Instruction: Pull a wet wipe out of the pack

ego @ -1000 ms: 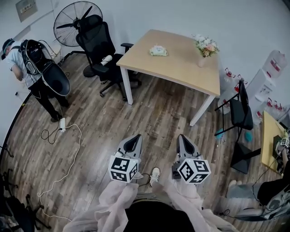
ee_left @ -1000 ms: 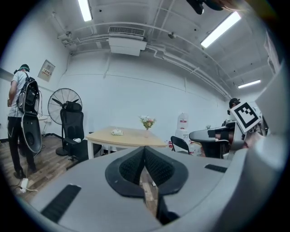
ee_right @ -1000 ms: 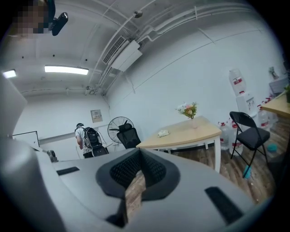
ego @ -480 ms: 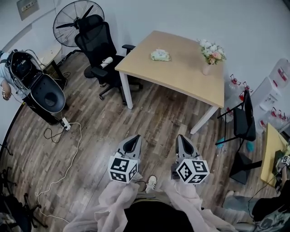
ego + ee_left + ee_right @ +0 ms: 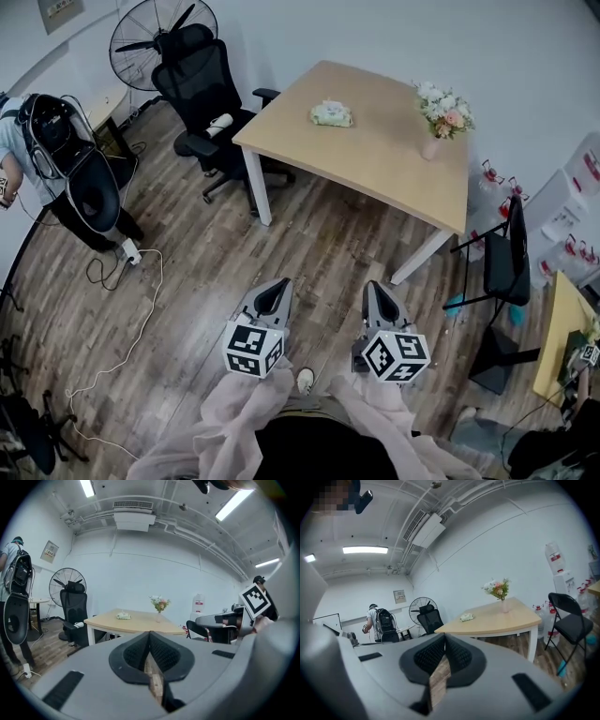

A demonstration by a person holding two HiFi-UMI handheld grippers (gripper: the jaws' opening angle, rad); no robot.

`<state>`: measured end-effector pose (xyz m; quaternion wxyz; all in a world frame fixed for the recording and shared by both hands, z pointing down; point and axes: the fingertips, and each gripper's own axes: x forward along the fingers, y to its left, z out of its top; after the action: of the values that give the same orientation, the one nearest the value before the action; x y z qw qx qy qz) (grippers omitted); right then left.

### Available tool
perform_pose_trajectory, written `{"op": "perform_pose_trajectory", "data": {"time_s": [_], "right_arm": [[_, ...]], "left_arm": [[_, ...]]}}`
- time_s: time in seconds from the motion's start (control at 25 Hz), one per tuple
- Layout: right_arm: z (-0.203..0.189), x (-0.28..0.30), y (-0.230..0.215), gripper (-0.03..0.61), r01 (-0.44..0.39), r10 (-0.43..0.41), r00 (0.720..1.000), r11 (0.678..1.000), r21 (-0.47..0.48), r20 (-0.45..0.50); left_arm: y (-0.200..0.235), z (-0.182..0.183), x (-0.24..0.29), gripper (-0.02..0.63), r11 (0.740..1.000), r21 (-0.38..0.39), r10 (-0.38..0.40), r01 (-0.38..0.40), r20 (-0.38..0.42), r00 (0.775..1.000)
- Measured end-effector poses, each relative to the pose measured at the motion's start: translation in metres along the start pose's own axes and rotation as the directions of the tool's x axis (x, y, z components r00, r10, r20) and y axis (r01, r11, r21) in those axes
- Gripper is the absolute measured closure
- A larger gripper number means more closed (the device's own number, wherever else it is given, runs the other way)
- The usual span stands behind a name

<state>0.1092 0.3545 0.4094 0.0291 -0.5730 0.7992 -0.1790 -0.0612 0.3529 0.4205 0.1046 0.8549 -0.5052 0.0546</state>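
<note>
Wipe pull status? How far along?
Done: nothing visible. The pack lies on the table, well away from both grippers. In hand: nothing; the left gripper and right gripper are shut and empty. Left: get to the table, grip a wipe, pull it out.

text: none legible | wall notice: print too small

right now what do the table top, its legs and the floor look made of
The table top looks like light wood or wood-look laminate, matte, pale tan. The legs are smooth and white, perhaps painted metal. The floor shows grey-brown planks with grain and seams, wood or laminate.
</note>
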Motion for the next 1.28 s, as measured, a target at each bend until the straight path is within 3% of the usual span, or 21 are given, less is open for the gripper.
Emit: {"op": "perform_pose_trajectory", "data": {"time_s": [0.64, 1.0, 1.28], "right_arm": [[-0.001, 0.015, -0.034, 0.568, 0.044, -0.043, 0.999, 0.999, 0.027, -0.028], [0.003, 0.057, -0.035, 0.568, 0.027, -0.026, 0.999, 0.999, 0.019, -0.044], [0.026, 0.108, -0.045, 0.568, 0.014, -0.014, 0.999, 1.0, 0.004, -0.046]], "left_arm": [[0.008, -0.001, 0.036, 0.601, 1.0, -0.006, 0.004, -0.004, -0.045, 0.999], [0.026, 0.004, 0.074, 0.601, 1.0, -0.013, -0.014, 0.013, -0.05, 0.999], [0.048, 0.032, 0.122, 0.6, 1.0, -0.013, -0.025, 0.025, -0.03, 0.999]]}}
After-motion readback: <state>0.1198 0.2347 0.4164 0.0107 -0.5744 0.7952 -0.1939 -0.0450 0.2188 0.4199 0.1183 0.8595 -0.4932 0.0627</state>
